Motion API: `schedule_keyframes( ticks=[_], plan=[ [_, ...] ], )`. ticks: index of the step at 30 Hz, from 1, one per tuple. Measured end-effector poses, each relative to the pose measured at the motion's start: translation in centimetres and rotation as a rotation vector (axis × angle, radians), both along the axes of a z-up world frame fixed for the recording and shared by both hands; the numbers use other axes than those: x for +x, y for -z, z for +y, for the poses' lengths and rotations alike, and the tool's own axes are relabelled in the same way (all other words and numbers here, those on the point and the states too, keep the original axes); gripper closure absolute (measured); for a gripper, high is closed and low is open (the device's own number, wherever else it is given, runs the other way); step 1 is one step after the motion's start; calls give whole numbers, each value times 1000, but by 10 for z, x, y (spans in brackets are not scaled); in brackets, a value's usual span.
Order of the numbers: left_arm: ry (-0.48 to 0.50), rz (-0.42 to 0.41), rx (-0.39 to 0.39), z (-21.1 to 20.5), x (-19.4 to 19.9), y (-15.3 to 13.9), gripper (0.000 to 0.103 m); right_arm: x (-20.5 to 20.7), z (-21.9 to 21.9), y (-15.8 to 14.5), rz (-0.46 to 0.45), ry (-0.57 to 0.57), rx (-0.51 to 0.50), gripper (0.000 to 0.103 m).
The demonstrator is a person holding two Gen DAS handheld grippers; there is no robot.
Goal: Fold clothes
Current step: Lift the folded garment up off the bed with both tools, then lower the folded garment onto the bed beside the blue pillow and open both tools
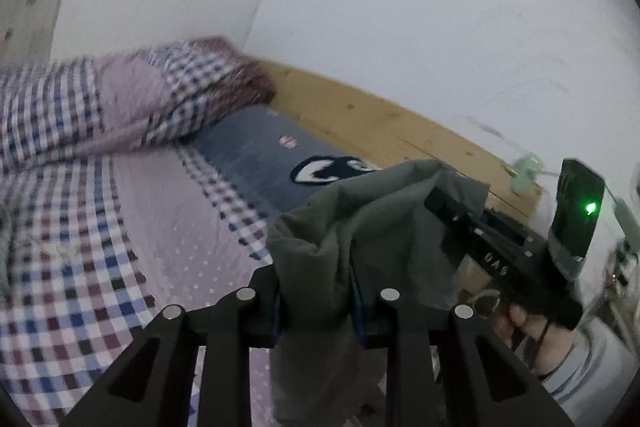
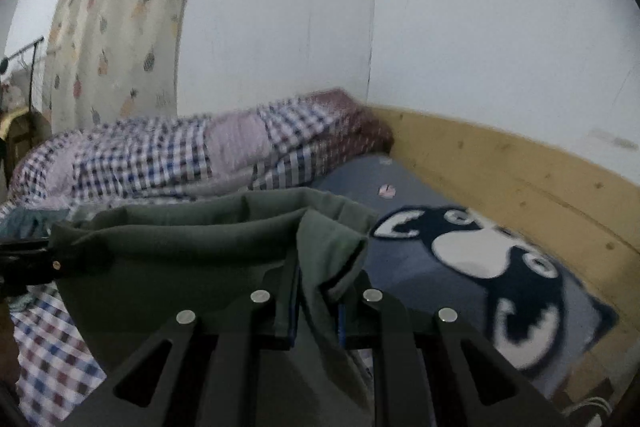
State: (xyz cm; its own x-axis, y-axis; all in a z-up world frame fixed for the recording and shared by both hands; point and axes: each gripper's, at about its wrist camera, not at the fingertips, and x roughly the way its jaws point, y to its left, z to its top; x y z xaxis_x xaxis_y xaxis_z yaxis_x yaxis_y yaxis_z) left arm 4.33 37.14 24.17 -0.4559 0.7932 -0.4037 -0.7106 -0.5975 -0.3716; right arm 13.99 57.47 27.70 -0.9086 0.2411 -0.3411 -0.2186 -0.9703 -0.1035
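Holding the grey-green garment (image 2: 192,259) aloft over the checked bed in mid-frame, my left gripper (image 1: 318,303) and right gripper (image 2: 316,311) each pinch a bunched edge, and I judge no fold is made yet.

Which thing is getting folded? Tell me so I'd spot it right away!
Find the bed with the checked cover and the wooden side board. Held up above it, pinched between both grippers, hangs a cloth. It is plain grey-green, unlike the checked quilt and the blue cartoon pillow.
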Motion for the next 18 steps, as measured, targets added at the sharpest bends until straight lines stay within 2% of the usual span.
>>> schedule_keyframes(
  ticks=[6,9,12,18],
  plan=[
    [-60,-126,21,22,-92,39,78,-92,31,36,-87,-10,-43,90],
    [-89,-142,19,32,-133,55,78,-138,46,50,-126,-14,-79,90],
    [-117,-177,9,41,-171,76,79,-180,56,77,-173,-4,-86,90],
    [-172,-277,-88,57,-230,144,78,-243,62,142,-313,3,-47,89]
  ],
)
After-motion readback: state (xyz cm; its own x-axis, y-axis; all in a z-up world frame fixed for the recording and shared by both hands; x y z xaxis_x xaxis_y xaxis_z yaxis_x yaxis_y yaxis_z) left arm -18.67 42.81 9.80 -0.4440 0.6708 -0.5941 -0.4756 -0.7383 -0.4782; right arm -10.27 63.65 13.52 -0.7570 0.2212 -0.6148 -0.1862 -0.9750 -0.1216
